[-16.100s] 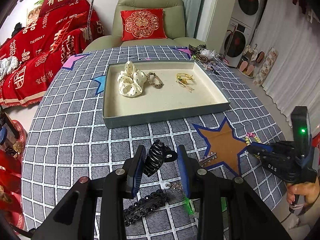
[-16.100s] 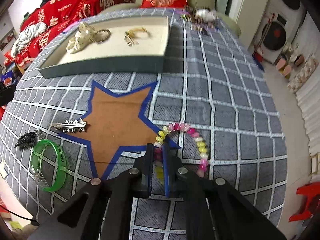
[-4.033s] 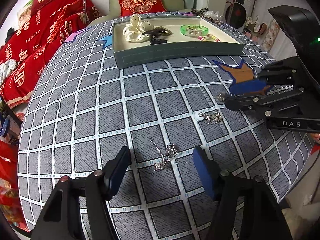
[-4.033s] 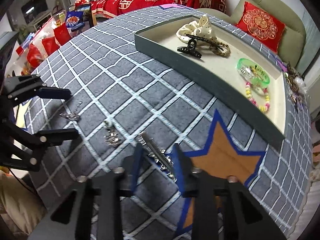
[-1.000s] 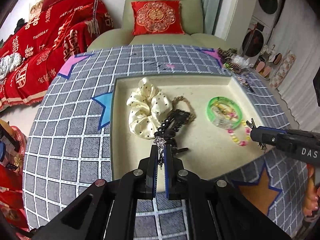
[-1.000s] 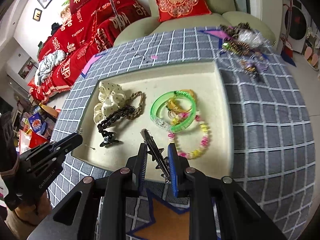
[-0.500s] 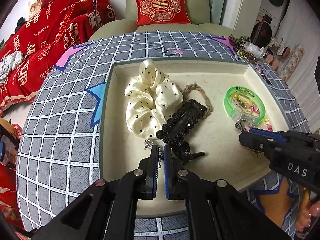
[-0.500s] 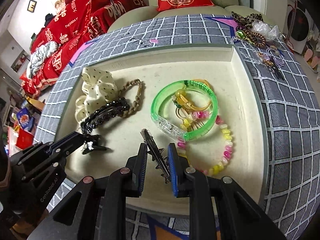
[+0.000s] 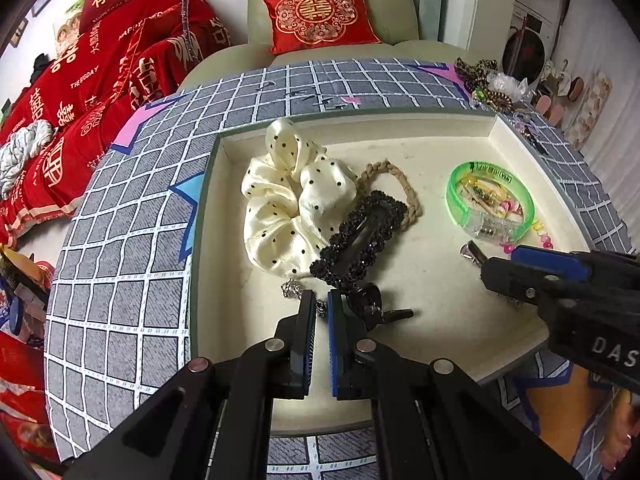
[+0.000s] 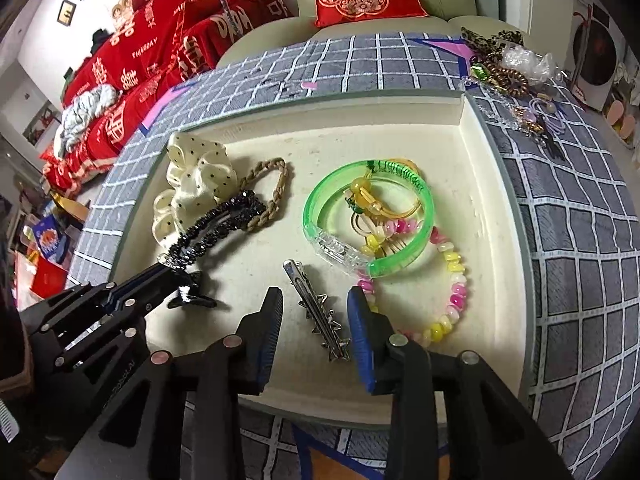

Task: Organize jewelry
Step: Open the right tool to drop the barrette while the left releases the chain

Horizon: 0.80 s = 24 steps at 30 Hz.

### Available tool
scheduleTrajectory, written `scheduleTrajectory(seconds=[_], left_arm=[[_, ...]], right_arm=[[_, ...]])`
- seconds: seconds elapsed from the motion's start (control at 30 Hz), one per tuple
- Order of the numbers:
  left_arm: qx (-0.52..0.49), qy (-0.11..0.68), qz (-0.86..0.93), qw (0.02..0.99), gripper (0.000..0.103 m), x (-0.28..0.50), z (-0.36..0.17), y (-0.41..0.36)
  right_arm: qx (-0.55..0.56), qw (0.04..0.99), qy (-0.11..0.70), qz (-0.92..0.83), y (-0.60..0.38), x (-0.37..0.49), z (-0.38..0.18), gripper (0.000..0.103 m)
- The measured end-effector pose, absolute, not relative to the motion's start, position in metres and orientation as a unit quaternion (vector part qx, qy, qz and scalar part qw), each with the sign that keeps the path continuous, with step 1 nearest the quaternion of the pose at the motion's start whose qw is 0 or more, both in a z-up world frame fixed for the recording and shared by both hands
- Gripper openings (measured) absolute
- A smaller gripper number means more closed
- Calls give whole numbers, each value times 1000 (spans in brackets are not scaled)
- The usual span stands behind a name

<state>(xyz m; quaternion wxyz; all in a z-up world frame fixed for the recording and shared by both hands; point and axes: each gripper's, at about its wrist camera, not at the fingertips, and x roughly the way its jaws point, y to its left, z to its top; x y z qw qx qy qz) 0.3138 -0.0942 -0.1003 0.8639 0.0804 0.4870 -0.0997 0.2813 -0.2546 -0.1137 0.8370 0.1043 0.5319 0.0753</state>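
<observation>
The cream-lined tray (image 9: 400, 136) (image 10: 496, 184) holds a dotted cream scrunchie (image 9: 288, 196), a braided hair tie (image 9: 404, 184), a black beaded clip (image 9: 360, 240), a black claw clip (image 9: 372, 308), a green bangle (image 10: 368, 216) and a pink-yellow bead bracelet (image 10: 452, 300). My left gripper (image 9: 318, 300) is shut on a thin silver chain (image 9: 291, 290), low over the tray's near left. My right gripper (image 10: 316, 300) is open. The silver star hair clip (image 10: 316, 312) lies on the tray floor between its fingers.
The tray sits on a grey checked tablecloth (image 9: 120, 264) with star patches. A pile of other jewelry (image 10: 508, 72) lies at the table's far right corner. A green armchair with a red cushion (image 9: 320, 12) and a red-covered sofa (image 9: 80, 72) stand behind.
My right gripper has opened and let the silver hair clip down onto the tray floor. My left gripper has dropped lower into the tray, still shut on the chain.
</observation>
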Motion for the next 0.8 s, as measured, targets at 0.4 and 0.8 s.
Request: scheduleTrajectory(seconds=[0.4, 0.8], left_arm=[[84, 461, -87, 879, 13, 307, -82, -94], [82, 439, -58, 893, 103, 301, -66, -87]], right_arm=[[132, 847, 512, 60, -273, 268, -90, 48], [122, 854, 505, 32, -287, 264, -79, 62]])
